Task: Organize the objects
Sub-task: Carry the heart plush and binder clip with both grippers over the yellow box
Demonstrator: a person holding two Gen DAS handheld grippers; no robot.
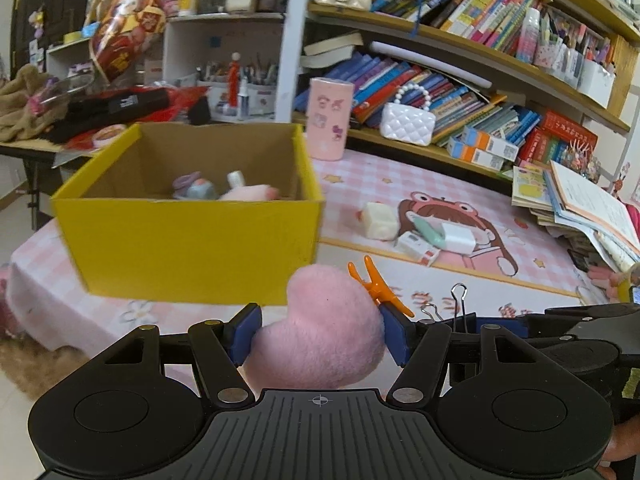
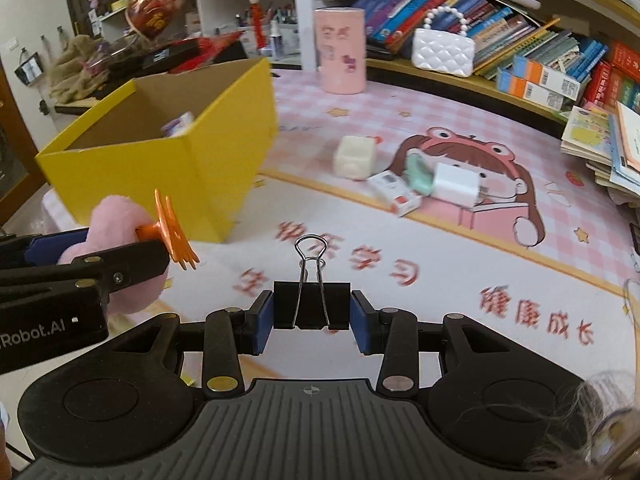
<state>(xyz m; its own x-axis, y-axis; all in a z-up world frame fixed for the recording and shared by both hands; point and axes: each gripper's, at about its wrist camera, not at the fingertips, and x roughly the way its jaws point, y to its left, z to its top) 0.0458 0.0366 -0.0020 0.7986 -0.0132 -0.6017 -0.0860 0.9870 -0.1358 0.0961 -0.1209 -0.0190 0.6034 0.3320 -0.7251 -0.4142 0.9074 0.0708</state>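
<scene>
The left tongs (image 1: 320, 336) were clamped on a soft pink plush heart with an orange plastic clip (image 1: 320, 332), light and squashy, best gripped across its body. The right tongs (image 2: 312, 316) pinched a stiff black metal binder clip (image 2: 311, 306) by its sides. Both hung above the table (image 2: 440, 264), near the open yellow cardboard box (image 1: 192, 240), which already held small toys (image 1: 224, 190).

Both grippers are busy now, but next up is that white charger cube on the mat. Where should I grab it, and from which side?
Grip the white charger cube across its flat, smooth side faces, coming from above. Its prong end looks turned right, and the mint-green item crowds its left, so a level approach seems awkward.
</scene>
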